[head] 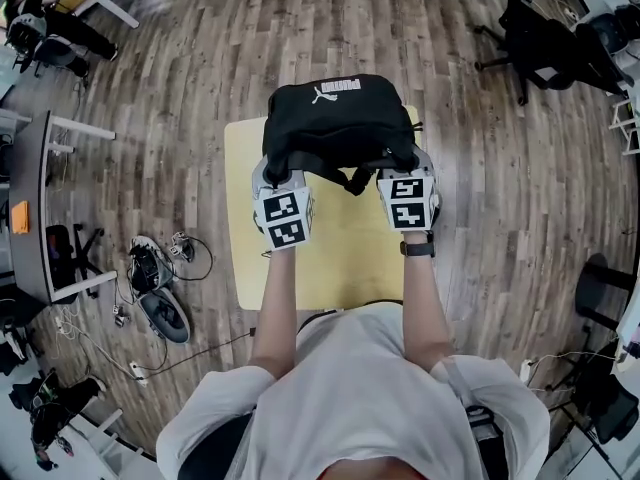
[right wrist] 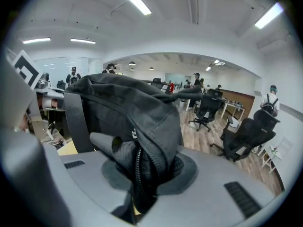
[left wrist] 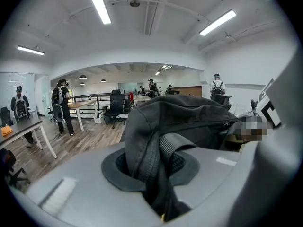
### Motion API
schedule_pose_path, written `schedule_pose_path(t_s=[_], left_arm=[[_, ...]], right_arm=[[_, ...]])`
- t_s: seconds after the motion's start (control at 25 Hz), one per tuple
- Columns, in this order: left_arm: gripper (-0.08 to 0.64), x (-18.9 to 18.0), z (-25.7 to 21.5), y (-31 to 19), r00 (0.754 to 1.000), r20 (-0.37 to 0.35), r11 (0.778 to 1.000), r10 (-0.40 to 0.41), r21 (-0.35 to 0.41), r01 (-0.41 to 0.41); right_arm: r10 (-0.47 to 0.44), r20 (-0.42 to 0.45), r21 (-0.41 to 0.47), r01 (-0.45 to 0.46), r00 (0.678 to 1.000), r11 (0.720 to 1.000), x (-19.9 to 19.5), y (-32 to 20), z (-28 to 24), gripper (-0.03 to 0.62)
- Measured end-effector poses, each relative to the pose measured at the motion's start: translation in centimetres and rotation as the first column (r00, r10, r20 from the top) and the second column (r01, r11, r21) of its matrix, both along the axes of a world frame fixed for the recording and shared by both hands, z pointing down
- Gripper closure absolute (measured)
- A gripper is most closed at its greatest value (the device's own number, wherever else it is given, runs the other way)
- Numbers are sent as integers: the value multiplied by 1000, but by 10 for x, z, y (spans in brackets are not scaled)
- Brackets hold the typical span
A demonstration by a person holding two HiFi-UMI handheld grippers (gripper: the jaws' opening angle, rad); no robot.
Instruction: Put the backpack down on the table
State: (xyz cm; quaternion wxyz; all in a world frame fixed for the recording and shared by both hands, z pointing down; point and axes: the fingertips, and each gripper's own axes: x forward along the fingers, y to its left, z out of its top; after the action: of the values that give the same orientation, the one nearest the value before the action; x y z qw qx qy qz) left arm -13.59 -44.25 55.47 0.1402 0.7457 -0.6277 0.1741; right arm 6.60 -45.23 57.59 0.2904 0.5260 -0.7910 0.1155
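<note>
Floor [head: 200,88]: wood planks all round, office chairs and desks well off; nothing there matters to me right now.
Table [head: 340,268]: pale yellow, flat, rectangular, right in front of me; the near half is bare, so there is plenty of room to land.
Backpack [head: 338,118]: black, soft and slumped, white logo [head: 338,90] facing up; it sits over the table's far end, and I can't tell whether its underside touches the top yet; I hold it by its near edge at two points, I'd say so it comes down level and doesn't swing.
Left gripper [head: 278,175]: my jaws are nearly together, clamped on a thick fold of the bag; in the left gripper view [left wrist: 158,181] the cloth bunches up out of the pinch, a smooth woven shell over a ribbed band [left wrist: 177,148].
Right gripper [head: 405,175]: same story, jaws almost closed and biting a bundle of the bag's edge [right wrist: 142,174]; a firm squeeze, since limp cloth would likely slide out of anything looser.
Strap [right wrist: 75,122]: flat webbing, running up the bag's side beside my right grip.
Zip [right wrist: 138,167]: fine teeth running down into the right pinch, with dark mesh padding beside it.
Call: set it down flat, then let go; letting go too soon could let it tip off the far edge.
</note>
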Motion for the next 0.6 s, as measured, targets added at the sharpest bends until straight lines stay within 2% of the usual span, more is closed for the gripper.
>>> schedule_pose_path(t_s=[0.32,0.6], left_arm=[[482,1,39,-6,1000,1,998,-7,-70,7],[480,-4,72,-9,1000,13,993,-17,-118,19]], right_arm=[[-6,-17,-71,5,1000,997,3,-5,37,529],[1,13,-138,1,1000,990,-4,-9,69,526]])
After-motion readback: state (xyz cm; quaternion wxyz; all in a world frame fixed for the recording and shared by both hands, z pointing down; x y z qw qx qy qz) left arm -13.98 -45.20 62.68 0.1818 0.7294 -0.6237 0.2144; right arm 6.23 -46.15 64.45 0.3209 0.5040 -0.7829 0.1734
